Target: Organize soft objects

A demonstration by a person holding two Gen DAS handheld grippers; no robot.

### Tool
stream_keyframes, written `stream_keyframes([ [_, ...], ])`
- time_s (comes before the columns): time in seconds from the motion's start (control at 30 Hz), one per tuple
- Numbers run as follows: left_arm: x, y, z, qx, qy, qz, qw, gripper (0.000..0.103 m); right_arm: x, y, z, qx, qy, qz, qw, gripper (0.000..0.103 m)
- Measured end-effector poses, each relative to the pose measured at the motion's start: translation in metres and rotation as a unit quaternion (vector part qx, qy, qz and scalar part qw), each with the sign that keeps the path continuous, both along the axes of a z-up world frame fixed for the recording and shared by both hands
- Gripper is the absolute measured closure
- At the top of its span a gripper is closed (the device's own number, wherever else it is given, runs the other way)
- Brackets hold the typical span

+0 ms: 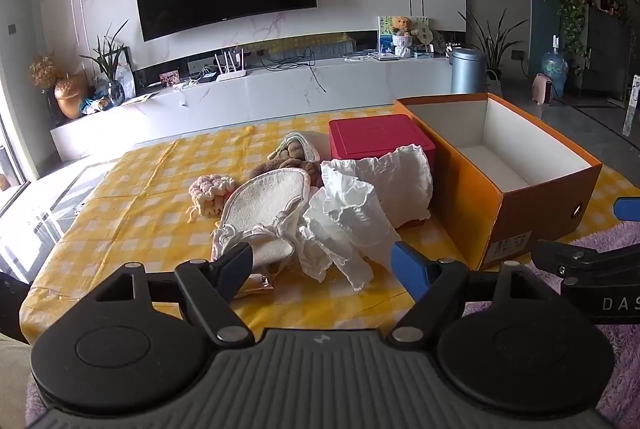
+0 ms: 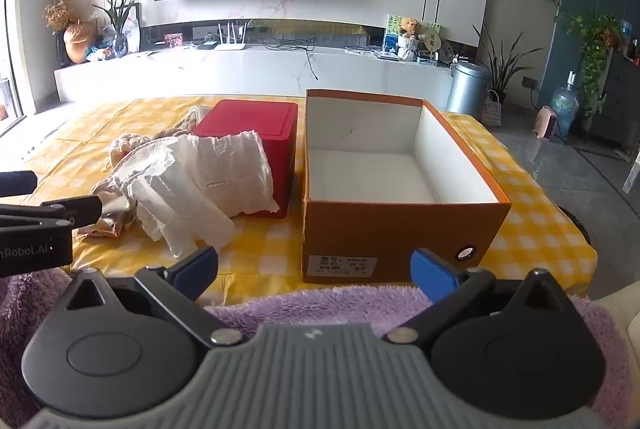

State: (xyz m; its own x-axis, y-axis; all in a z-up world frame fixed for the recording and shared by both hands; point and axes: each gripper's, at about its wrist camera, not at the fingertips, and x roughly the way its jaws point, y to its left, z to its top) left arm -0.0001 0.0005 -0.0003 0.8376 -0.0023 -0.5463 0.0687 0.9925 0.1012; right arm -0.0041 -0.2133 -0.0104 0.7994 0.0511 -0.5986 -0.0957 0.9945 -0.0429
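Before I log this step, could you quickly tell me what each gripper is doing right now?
Left gripper: open, holding nothing, above the white cloth.
Right gripper: open, holding nothing.

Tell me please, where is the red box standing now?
The red box stands on the yellow checked tablecloth, just left of the open orange box in the right wrist view. The white crumpled cloth lies against its front.
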Motion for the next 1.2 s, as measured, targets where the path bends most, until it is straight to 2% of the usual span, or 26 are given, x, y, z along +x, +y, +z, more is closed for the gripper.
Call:
stream_keyframes([
  [0.17,-0.005,0.007,-0.002,-0.019,0.013,0.003,0.9997,0.016,-0.002,-0.009,0.004,0.021,0.001,0.004,1.0,0.002],
  [0.27,-0.004,0.006,0.001,-0.016,0.017,0.004,0.9997,0.016,0.0,0.005,0.001,-0.012,0.002,0.009,1.0,0.002],
  [0.53,0.002,0.002,-0.006,-0.032,0.02,-0.012,0.9992,0.017,-0.001,0.004,-0.004,-0.013,0.003,0.01,1.0,0.002],
  [0.6,0.001,0.004,-0.006,-0.037,0.02,-0.009,0.9991,0.018,-0.001,0.004,-0.004,-0.012,0.002,0.009,1.0,0.002],
  [0.63,0.001,0.004,-0.007,-0.038,0.02,-0.01,0.999,0.022,-0.002,0.004,-0.003,-0.012,0.001,0.009,1.0,0.002],
  [0.67,0.001,0.004,-0.007,-0.038,0.02,-0.012,0.999,0.025,-0.002,0.004,-0.003,-0.013,0.0,0.009,1.0,0.002],
  [1.07,-0.002,0.002,-0.007,-0.025,0.005,-0.015,0.9996,0.025,-0.004,0.007,-0.003,-0.018,-0.001,0.013,1.0,0.002],
  [1.2,-0.003,0.002,-0.007,-0.032,0.006,-0.016,0.9993,0.027,-0.004,0.007,-0.003,-0.019,0.0,0.013,1.0,0.002],
])
